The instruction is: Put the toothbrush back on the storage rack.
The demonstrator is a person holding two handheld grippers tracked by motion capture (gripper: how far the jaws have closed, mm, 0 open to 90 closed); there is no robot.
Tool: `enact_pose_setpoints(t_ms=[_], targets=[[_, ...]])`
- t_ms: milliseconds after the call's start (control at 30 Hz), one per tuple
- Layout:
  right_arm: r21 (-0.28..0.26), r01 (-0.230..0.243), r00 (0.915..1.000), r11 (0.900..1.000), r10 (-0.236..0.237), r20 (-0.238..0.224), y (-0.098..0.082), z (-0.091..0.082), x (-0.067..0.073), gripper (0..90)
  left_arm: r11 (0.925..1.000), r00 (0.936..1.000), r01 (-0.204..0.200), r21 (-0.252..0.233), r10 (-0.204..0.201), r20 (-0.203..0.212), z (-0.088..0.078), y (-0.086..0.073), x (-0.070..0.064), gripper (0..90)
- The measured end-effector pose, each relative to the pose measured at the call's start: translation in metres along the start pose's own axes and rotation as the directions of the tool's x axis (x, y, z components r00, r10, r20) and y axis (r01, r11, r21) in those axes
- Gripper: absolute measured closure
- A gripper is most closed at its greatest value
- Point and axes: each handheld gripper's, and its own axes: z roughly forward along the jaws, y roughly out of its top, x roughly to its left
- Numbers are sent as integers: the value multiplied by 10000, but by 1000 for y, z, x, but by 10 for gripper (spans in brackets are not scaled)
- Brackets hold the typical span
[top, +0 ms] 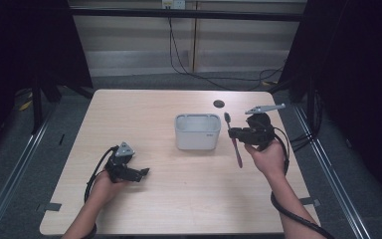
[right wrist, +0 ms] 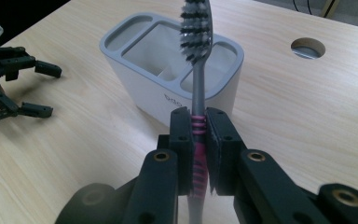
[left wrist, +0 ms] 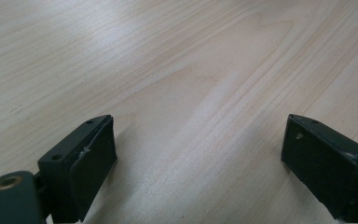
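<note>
Pink-and-grey toothbrush (top: pixel 233 139) was the job: from the high view it hung in the right claw (top: pixel 235 133), bristle end pointing away from the person, handle tail trailing back over the tabletop (top: pixel 144 209). It sat just to the right of the grey-white holder (top: pixel 197 131), near but not touching. The left claw (top: pixel 142 173) rested low at the left, well apart from the holder.

Left gripper view: its jaws stood wide apart, released, nothing between them, bare wood grain beneath.

Right gripper view: jaws were clenched on the toothbrush (right wrist: pixel 198 93) at the pink ribbed grip zone, bristles up top, shaft running straight between the pads. Behind it was the holder (right wrist: pixel 168 88) with several openings in its top: a large middle one and narrower slots at the ends. The left claw (right wrist: pixel 28 91) sat off to the left.

Judgement: step in hand looked like dropping the brush into a holder slot. To do it well, the brush would need tipping upright, handle tail down, then lining up over the near end slot before lowering. Grip was mid-handle, so the tail had room to enter first. Release only once the tail sat inside; the holder looked light, so a sideways nudge could shove it.
</note>
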Motion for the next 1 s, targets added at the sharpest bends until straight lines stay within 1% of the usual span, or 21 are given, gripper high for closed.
enact_pose_setpoints(t_ms=[433, 533, 633, 733, 1000], targets=[[-572, -132, 9999, 9983, 133, 15, 12, -5, 2, 817, 10000, 10000, 0, 1, 0, -1, 0, 0, 0, 96], [-748, -201, 9998, 9970, 202, 14, 14, -6, 2, 817, 10000, 10000, -7, -3, 7, -14, 0, 0, 0, 96], [-954, -383, 9992, 9947, 389, 35, 16, -8, 2, 817, 10000, 10000, 4, -1, -4, 1, 0, 0, 0, 96], [-1157, -378, 9992, 9926, 392, 98, 19, -10, 1, 817, 10000, 10000, 0, -7, 0, -10, 0, 0, 0, 96], [-1401, -429, 9990, 9892, 447, 98, 26, -12, 2, 816, 10000, 10000, -7, 1, 7, -12, 0, 0, 0, 96]])
